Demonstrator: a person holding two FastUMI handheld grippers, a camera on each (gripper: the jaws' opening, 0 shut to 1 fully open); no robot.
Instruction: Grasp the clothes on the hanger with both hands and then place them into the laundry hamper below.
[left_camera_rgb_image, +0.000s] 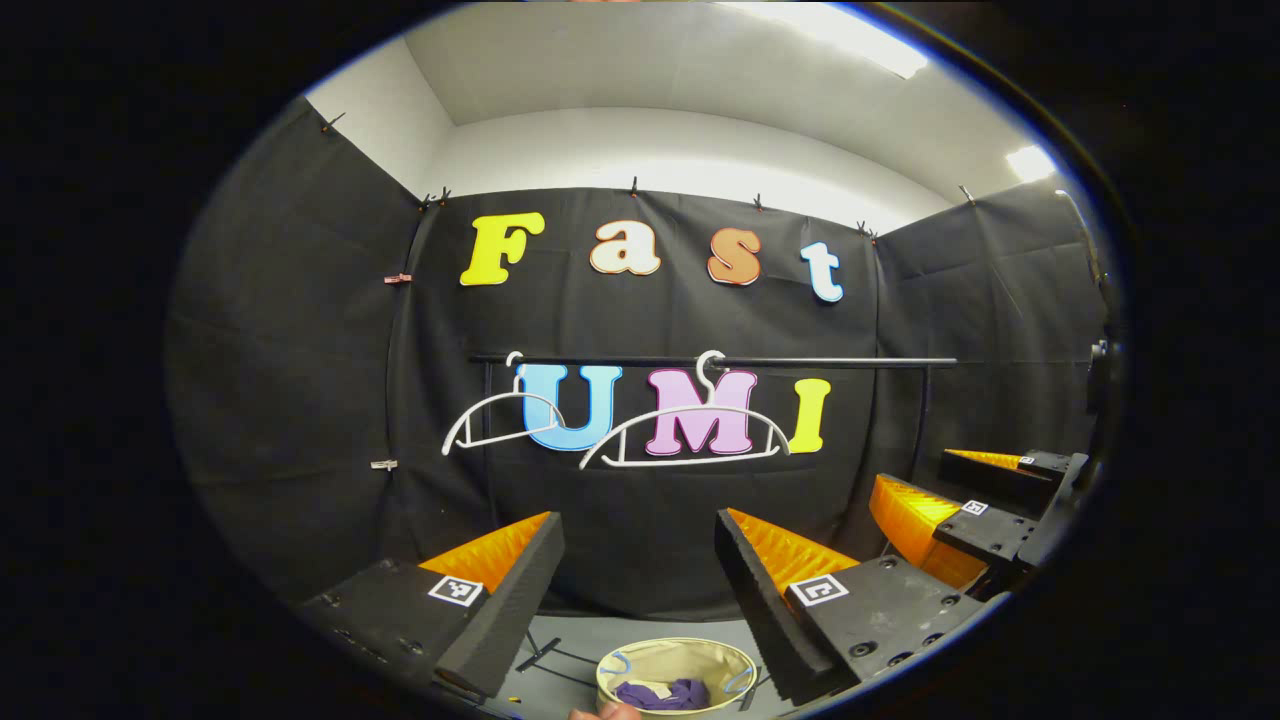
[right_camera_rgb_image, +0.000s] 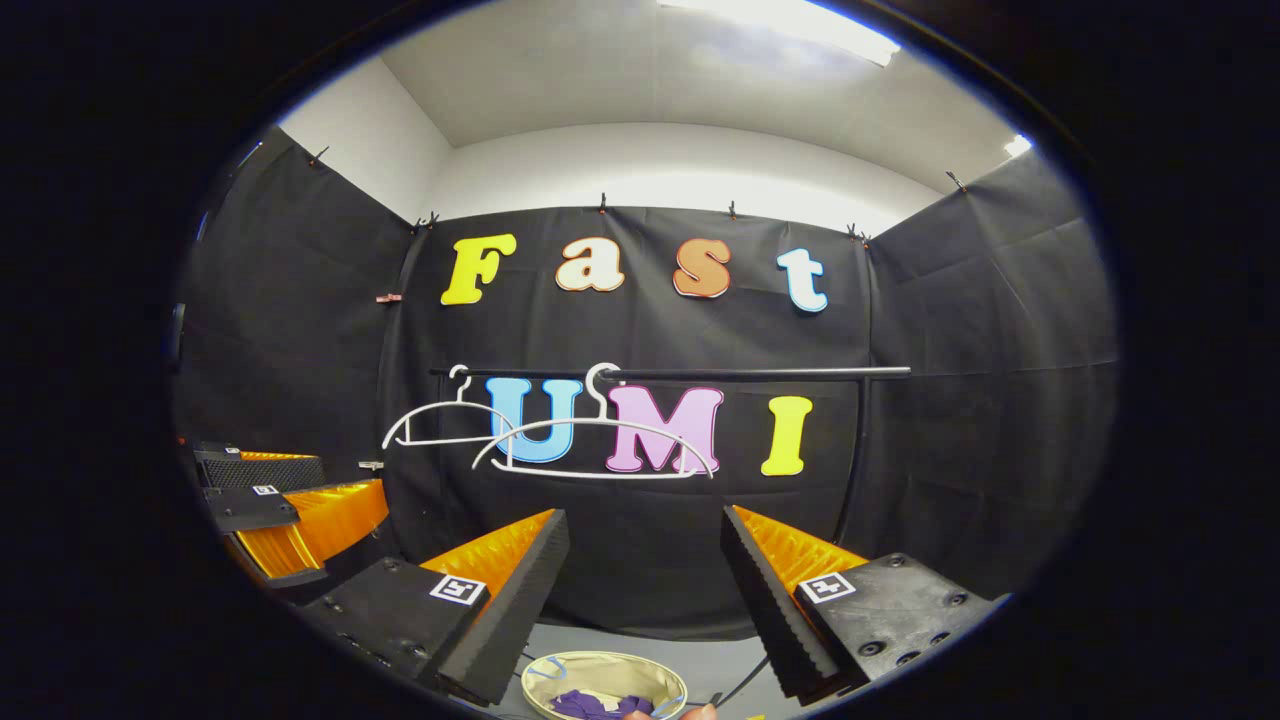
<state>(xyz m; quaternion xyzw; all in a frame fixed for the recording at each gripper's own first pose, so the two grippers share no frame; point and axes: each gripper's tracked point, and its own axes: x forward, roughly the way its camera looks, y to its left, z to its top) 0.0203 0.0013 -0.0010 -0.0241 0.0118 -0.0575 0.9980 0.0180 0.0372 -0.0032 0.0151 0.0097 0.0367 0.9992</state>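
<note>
two bare white hangers (left_camera_rgb_image: 684, 430) hang on the black rail (left_camera_rgb_image: 800, 362); purple clothes (left_camera_rgb_image: 660, 693) lie crumpled in the round cream hamper (left_camera_rgb_image: 676, 660) below; left gripper (left_camera_rgb_image: 640, 580) and right gripper (right_camera_rgb_image: 645, 580) both gape wide, empty.

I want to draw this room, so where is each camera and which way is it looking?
Left gripper view: rides on the left gripper, facing the rail with two bare hangers; its own open fingers show below, the right gripper off to the right.
Right gripper view: rides on the right gripper, facing the same rail; its own open fingers show below, the left gripper off to the left.
Shared: rail, hangers, and the hamper holding purple clothes.
</note>
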